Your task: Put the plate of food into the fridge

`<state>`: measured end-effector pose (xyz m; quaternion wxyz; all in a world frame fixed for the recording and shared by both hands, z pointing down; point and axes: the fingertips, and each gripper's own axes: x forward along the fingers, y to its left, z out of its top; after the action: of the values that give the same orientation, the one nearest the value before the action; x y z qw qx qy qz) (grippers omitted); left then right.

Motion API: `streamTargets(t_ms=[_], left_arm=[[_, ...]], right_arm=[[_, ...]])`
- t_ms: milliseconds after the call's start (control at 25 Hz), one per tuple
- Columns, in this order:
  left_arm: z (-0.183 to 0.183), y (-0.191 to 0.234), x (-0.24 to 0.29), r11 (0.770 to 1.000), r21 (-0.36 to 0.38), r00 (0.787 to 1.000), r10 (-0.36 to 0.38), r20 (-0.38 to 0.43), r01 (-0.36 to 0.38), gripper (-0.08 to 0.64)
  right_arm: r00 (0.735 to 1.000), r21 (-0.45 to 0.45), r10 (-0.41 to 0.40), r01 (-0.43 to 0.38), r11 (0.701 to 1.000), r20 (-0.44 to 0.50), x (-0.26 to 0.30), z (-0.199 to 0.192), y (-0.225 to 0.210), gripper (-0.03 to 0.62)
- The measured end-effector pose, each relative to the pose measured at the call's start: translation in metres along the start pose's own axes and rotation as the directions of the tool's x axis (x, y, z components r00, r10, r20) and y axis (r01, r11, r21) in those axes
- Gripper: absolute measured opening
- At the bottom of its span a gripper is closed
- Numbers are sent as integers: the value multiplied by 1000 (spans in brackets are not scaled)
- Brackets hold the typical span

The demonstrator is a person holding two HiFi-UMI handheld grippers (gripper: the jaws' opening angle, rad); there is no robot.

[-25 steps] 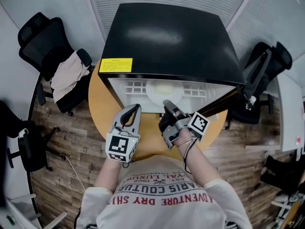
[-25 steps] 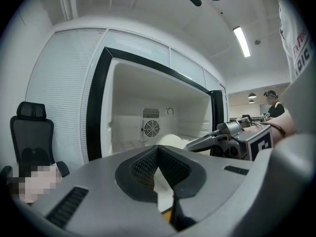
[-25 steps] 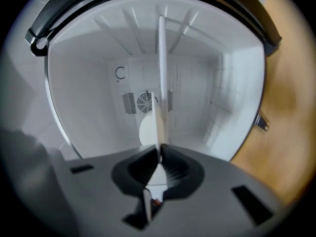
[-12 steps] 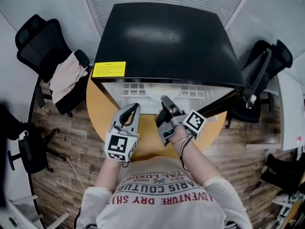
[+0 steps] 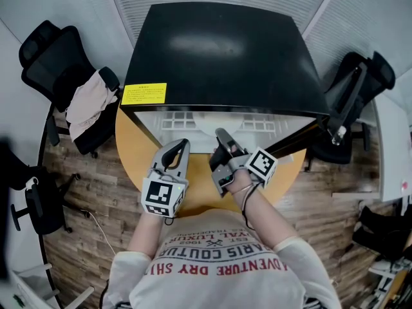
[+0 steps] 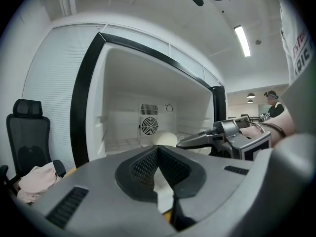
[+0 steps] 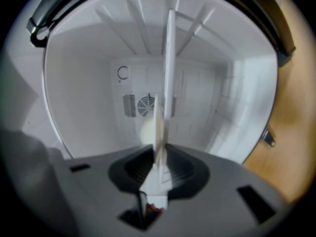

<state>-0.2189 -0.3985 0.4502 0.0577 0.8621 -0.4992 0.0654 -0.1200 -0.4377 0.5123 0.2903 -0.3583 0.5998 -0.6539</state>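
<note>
A black mini fridge [image 5: 219, 50] stands open on a round wooden table [image 5: 132, 148]. The white plate [image 7: 158, 125] runs edge-on into my right gripper [image 7: 159, 149], which is shut on its rim and turned on its side. A pale mound of food [image 7: 144, 130] lies on the plate. From the head view my right gripper [image 5: 219, 134] reaches into the fridge mouth, and the fridge top hides most of the plate. The left gripper view shows the food [image 6: 165, 139] inside the white cavity. My left gripper [image 5: 185, 145] hovers shut and empty just left of the right one.
The fridge door [image 5: 308, 136] hangs open to the right. A fan grille [image 6: 148, 126] sits on the fridge's back wall. An office chair with a cloth over it [image 5: 90, 105] stands at the left, and another chair [image 5: 360, 89] at the right. The floor is wood.
My right gripper has edged slightly forward and left into the fridge opening with the plate. The left gripper has barely moved.
</note>
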Motion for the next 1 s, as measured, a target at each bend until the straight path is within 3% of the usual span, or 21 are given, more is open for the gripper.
streamTargets(t_ms=[320, 520, 680, 760, 840, 1000], left_arm=[[5, -5, -7, 1000, 11, 1000, 1, 11, -1, 26], [5, -12, -11, 1000, 14, 1000, -11, 12, 11, 26], [6, -20, -13, 1000, 11, 1000, -25, 17, 25, 26], [7, -24, -14, 999, 9, 999, -31, 20, 30, 26], [7, -26, -15, 999, 12, 999, -34, 25, 33, 26], [7, -28, -18, 999, 10, 999, -34, 26, 34, 26]], right_arm=[[998, -21, 1, -2, 1000, -58, -7, -11, 8, 111], [996, -157, -20, 6, 988, -92, -27, -25, 13, 130], [990, -267, -79, 46, 963, -113, -44, -33, 11, 35], [990, -350, -89, 46, 936, -109, -50, -36, 15, 30], [992, -462, -66, 11, 887, -105, -52, -36, 23, 29], [995, -692, -54, -23, 722, -89, -59, -32, 34, 29]])
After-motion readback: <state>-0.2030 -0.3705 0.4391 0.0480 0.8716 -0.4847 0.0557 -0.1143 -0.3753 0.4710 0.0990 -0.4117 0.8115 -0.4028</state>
